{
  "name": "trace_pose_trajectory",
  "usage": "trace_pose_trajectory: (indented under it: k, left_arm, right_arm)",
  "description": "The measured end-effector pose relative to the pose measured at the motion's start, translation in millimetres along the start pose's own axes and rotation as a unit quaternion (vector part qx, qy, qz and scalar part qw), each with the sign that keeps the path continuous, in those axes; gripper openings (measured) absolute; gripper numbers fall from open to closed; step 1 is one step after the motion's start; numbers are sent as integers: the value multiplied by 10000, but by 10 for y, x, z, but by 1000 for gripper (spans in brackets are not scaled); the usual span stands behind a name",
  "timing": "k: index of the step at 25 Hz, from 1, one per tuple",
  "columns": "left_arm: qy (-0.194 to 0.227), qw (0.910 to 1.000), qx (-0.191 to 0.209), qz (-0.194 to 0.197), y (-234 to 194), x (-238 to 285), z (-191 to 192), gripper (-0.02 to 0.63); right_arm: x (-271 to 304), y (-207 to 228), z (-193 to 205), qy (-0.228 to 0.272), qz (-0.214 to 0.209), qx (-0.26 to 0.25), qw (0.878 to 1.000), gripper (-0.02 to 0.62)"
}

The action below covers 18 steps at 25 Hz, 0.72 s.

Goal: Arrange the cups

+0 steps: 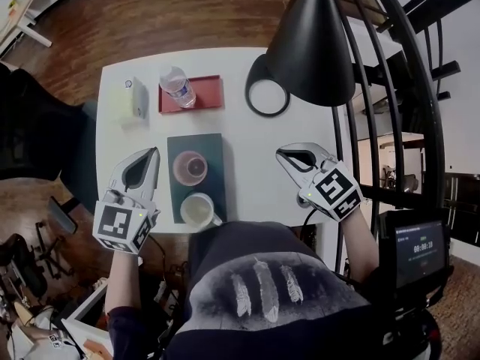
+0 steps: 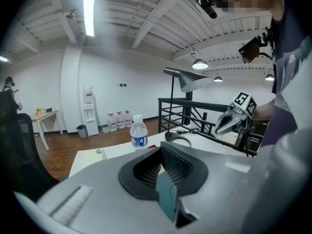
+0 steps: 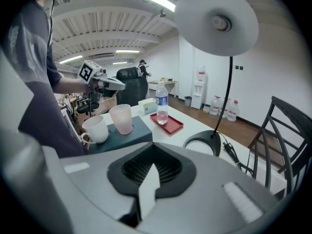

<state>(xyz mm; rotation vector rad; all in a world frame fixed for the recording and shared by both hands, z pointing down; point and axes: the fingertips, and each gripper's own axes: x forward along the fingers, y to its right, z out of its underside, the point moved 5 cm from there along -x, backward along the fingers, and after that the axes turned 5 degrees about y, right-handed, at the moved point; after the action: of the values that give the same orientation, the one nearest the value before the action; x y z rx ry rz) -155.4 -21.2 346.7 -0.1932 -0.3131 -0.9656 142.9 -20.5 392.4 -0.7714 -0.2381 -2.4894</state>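
On white tabletop [image 1: 225, 62], left to right: left tongs [image 1: 152, 154] pressed together, empty, beside dark mat [image 1: 216, 147]; one pale box [image 1: 126, 100]; one water bottle [image 1: 178, 87], blue label unreadable, on one red tray [image 1: 210, 94]; two cups on mat: pink tumbler [image 1: 190, 166] farther, white mug [image 1: 198, 210] nearer person; one black lamp [image 1: 311, 43]; right tongs [image 1: 282, 154] together, empty.

Glossy white ceramic mug [image 1: 199, 210], frosted pink plastic cup [image 1: 190, 167], matt dark mat [image 1: 214, 145], polished wood floor [image 1: 150, 13]
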Motion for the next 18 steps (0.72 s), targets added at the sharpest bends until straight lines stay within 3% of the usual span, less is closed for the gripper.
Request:
trace_pose_trajectory:
  k: [3, 7, 12, 18]
  left_arm:
    - [-147, 9988, -224, 403, 26, 39, 120, 14]
    - [-179, 9941, -556, 910, 18, 60, 170, 14]
    - [-53, 9951, -584, 800, -83, 21, 54, 14]
    - [-120, 9947, -582, 836, -52, 61, 54, 14]
  right_arm:
    - [-19, 5, -74, 277, -120, 243, 9992, 5]
    - [-32, -87, -187, 709, -708, 599, 9932, 5]
    - [-10, -211, -361, 1095, -1278, 660, 9835, 5]
    - [-8, -237, -417, 1068, -1236, 581, 9849, 5]
